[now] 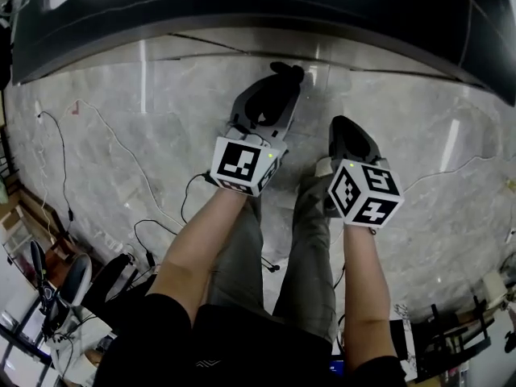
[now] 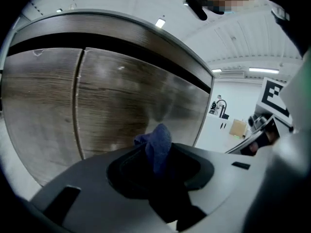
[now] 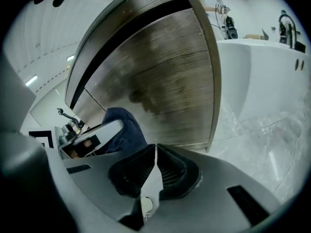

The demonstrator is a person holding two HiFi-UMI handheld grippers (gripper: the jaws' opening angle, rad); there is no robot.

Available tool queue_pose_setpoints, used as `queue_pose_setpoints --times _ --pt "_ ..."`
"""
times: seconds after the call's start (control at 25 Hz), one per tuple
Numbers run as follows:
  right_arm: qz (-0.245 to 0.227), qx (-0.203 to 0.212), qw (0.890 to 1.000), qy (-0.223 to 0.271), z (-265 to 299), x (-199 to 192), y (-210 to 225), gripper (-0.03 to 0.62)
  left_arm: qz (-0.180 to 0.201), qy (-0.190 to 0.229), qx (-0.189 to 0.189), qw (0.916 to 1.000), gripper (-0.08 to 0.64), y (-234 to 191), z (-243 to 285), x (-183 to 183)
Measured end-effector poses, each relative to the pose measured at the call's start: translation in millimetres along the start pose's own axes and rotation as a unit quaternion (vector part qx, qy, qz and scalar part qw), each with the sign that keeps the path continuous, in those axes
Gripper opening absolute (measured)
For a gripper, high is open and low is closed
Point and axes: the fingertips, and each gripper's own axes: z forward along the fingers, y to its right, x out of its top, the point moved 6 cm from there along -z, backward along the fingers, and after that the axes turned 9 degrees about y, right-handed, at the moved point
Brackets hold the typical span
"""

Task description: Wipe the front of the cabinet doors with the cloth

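While the left gripper (image 2: 158,171) pinches the cloth (image 2: 158,143) in its jaws, the right gripper (image 3: 154,166) has jaws closed, empty.

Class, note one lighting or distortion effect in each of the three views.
Head view: bright glare streaks on the floor. Left gripper view: fisheye bows the cabinet doors. Right gripper view: black corners, and a dark patch on the doors.
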Motion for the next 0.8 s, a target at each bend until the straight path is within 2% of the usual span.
queue_pose_setpoints --times 0.28,0.56,0.8 --pt "-0.031 0.027 0.999 -0.025 27 -18 -43 0.038 -0.019 0.002 0.069 0.9974 0.127 -63 -37 -12" --pt "-0.055 0.044 0.997 -0.029 53 -19 -57 0.038 -0.013 0.000 0.086 0.9963 0.127 -88 -39 -27" --pt "-0.075 0.057 0.995 -0.032 69 -19 -70 0.038 0.005 -0.003 0.083 0.9965 0.127 -111 -28 -34"
